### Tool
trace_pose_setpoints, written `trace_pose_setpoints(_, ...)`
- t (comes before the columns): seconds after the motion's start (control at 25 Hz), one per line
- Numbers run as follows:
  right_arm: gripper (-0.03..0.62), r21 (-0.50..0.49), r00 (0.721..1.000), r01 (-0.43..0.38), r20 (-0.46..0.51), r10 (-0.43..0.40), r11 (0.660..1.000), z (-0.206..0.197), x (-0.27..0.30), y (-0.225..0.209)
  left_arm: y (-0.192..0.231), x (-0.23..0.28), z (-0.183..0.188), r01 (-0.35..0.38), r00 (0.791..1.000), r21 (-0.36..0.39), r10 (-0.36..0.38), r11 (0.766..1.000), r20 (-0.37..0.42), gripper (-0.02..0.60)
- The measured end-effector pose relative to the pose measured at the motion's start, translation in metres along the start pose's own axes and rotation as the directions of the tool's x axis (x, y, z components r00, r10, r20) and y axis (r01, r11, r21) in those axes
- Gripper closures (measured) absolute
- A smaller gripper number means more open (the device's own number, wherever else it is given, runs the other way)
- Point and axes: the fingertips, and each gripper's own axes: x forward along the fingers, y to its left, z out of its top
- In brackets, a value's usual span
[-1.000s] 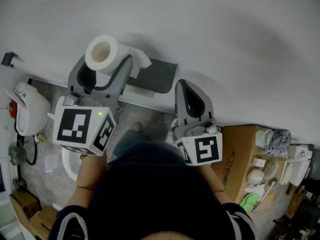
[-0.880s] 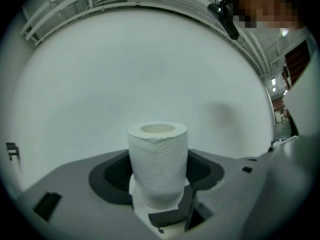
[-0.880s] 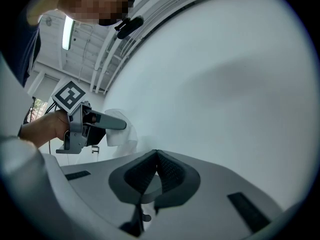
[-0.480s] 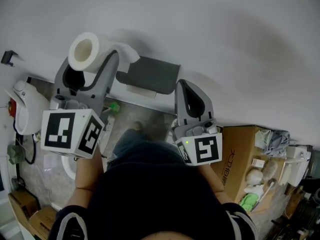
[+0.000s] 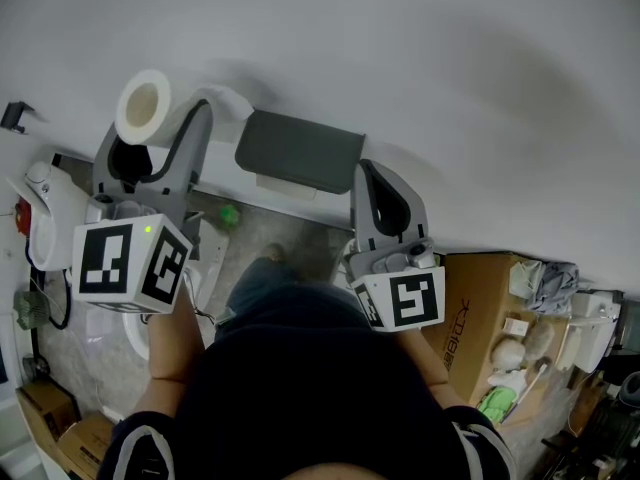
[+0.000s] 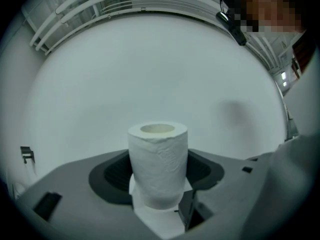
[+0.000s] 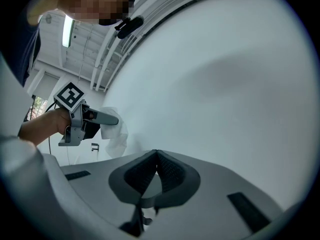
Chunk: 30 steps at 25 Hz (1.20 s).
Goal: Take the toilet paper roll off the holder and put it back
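Toilet paper roll (image 5: 143, 108) is clamped upright between the jaws of the left gripper (image 5: 165, 128), off the grey wall holder (image 5: 300, 151) and to its left. The left gripper's pads are largely hidden behind the paper. The right gripper (image 5: 368, 173) is held with jaws together, empty. Since the earlier frames the roll has been carried leftward, and the holder is now fully uncovered.

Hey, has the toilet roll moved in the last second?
Yes. The roll, clamped in the left gripper, has moved left, away from the grey holder.
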Motion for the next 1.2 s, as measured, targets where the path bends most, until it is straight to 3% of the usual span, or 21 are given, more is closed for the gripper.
trace_pose_setpoints(1.2,0.579,-0.004,1.000,-0.007,-0.002,0.007,1.000,-0.001,0.000,0.001,0.061,-0.008,-0.055,-0.144,0.984,0.026,0.146,0.989,-0.098,0.278)
